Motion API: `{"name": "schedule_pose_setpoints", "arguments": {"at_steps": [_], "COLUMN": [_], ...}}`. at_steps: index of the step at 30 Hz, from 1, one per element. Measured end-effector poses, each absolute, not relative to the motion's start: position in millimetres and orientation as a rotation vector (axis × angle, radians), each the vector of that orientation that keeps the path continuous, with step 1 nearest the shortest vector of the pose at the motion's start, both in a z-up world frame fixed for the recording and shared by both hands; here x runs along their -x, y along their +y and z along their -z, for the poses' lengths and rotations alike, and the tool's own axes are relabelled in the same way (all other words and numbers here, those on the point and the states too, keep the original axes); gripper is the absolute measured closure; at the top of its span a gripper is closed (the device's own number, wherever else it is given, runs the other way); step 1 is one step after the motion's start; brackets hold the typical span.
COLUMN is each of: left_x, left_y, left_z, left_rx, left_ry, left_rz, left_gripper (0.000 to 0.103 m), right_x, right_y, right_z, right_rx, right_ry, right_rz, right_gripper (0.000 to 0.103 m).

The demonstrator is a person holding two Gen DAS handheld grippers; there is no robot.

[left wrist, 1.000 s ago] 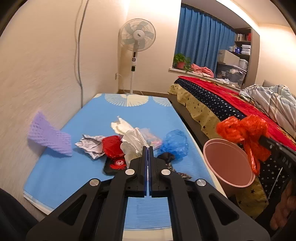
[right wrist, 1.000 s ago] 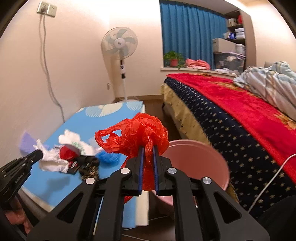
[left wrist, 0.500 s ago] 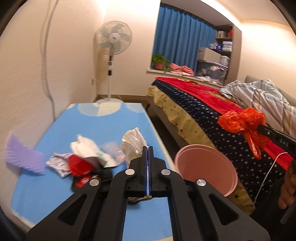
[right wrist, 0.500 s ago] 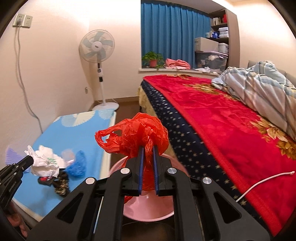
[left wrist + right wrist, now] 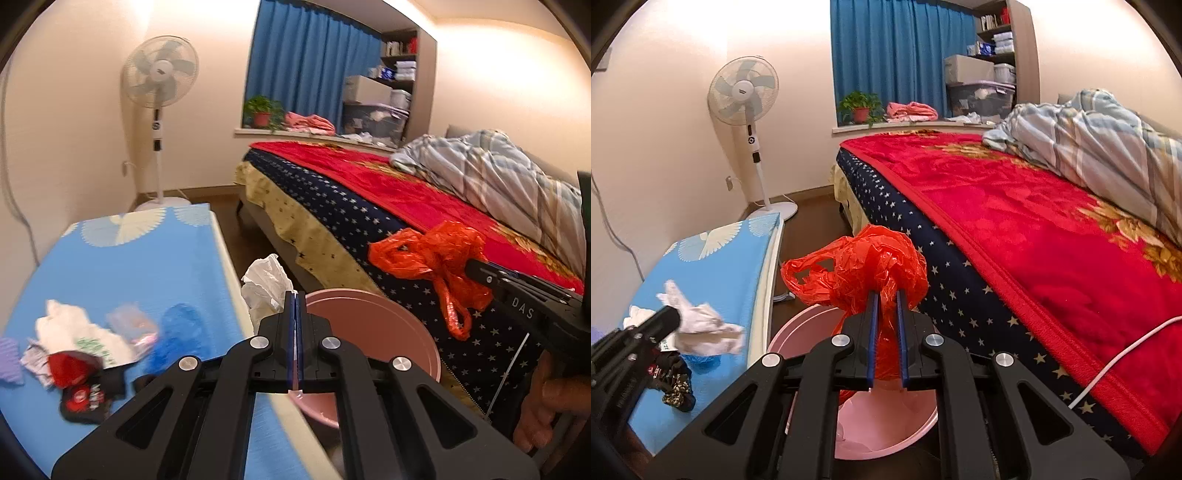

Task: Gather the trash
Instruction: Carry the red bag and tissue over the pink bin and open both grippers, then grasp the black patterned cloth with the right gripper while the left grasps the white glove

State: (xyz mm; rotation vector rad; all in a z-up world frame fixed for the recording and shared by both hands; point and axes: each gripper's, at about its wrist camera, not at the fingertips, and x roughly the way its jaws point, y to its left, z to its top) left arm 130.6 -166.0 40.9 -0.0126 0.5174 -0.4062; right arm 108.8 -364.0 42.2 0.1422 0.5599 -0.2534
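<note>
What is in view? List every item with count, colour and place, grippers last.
red plastic bag: 1, red, in the right gripper, above the bin
white crumpled tissue: 1, white, in the left gripper
pink bin: 1, pink, on the floor between table and bed
leftover trash pile: several pieces, mixed colours, on the table
blue table: 1, left
bed: 1, red blanket, right
striped quilt: 1, blue-grey, on the bed
standing fan: 1, white, far corner
potted plant: 1, green, windowsill
curtain: blue, window
left gripper: shut on tissue
right gripper: shut on bag
</note>
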Motion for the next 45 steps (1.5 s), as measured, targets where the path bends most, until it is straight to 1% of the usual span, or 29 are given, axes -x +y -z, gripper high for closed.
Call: {"name": "schedule_pose_setpoints", "arguments": {"at_steps": [6,16,17,18,19,20,21,22,23,24,25,30,36,45], "left_x": [-147.0,-164.2,-165.7,-168.0,-171.7,-173.0,-174.8,-176.3,-176.9,-176.7,-175.2,-162.9,-143.0,-113.0], "left_y": [-186.6,-197.9,-198.2,-198.8,-199.3,-198.6,-196.3,-193.4,-190.0,-186.9,-184.9,-170.6,-144.0,-85.5], "left_z": [-26.9,-13.0,-12.3,-10.9,-7.9,-6.9,-5.0,-3.4,-2.3,-1.5,-1.1,-6.9,-20.4,-39.5], "left_rx": [-0.01,-0.018,-0.015,-0.008,-0.006,-0.009,-0.006,0.008,0.021,0.027,0.027,0.026,0.033,0.036], "left_ry": [0.55,0.578,0.583,0.593,0.612,0.616,0.623,0.63,0.637,0.642,0.642,0.624,0.593,0.551], "left_rz": [0.442,0.473,0.478,0.488,0.491,0.481,0.471,0.471,0.47,0.468,0.465,0.456,0.422,0.347], "left_gripper": [0.103,0.103,0.103,0.102,0.102,0.099,0.087,0.08,0.068,0.066,0.066,0.066,0.066,0.066], "right_x": [-112.3,-120.3,-121.2,-121.8,-122.6,-123.8,-124.1,-123.8,-123.3,-122.8,-122.5,-121.9,-113.5,-104.1], "right_y": [-368.5,-368.5,-367.1,-367.3,-367.5,-368.3,-369.4,-370.3,-370.2,-369.6,-369.5,-366.6,-348.9,-308.8], "right_z": [-38.1,-28.9,-29.0,-28.4,-28.0,-27.6,-27.0,-26.8,-27.1,-27.4,-27.3,-26.9,-35.5,-38.5], "right_rx": [-0.151,-0.15,-0.15,-0.151,-0.151,-0.157,-0.166,-0.173,-0.172,-0.167,-0.164,-0.16,-0.13,-0.115], "right_ry": [0.561,0.58,0.582,0.584,0.588,0.593,0.595,0.594,0.591,0.588,0.588,0.591,0.542,0.528], "right_rz": [0.283,0.309,0.313,0.319,0.333,0.342,0.344,0.347,0.354,0.361,0.363,0.345,0.283,0.146], "right_gripper": [0.093,0.093,0.093,0.089,0.088,0.087,0.081,0.073,0.069,0.062,0.059,0.059,0.059,0.059]}}
